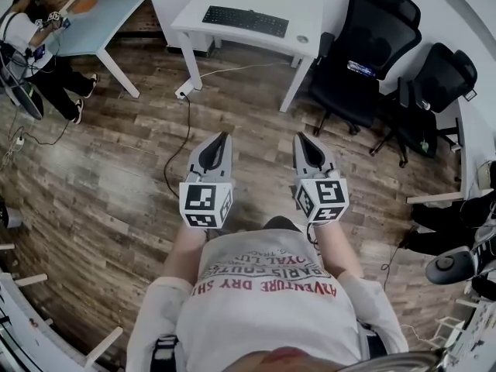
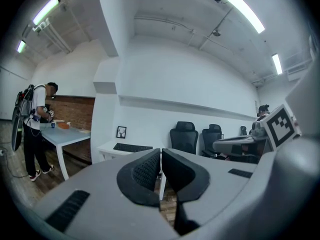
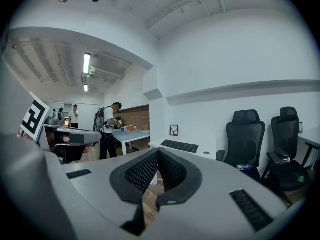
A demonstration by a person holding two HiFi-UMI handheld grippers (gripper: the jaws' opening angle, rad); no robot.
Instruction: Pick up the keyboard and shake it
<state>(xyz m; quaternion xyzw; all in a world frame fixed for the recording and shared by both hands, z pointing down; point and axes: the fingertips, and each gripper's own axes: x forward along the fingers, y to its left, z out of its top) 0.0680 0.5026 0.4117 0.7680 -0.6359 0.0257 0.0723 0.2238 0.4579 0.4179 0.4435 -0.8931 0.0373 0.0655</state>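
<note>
Floorboards (image 1: 116,177) of dark wood fill most of the head view. A white worktop (image 1: 310,10) stands at top centre, with two black office chairs (image 1: 364,45) to its right. At the bottom edge, the person's shirt (image 1: 271,301) carries red print, upside down in the frame — "ADVENTURE" and "DRY" can be read. Both arms reach forward side by side, roughly level. The left hand-held gripper (image 1: 224,136) and right hand-held gripper (image 1: 299,138) each have jaws pressed together on nothing. The black keyboard (image 1: 245,20) lies on the worktop — well apart from both.
</note>
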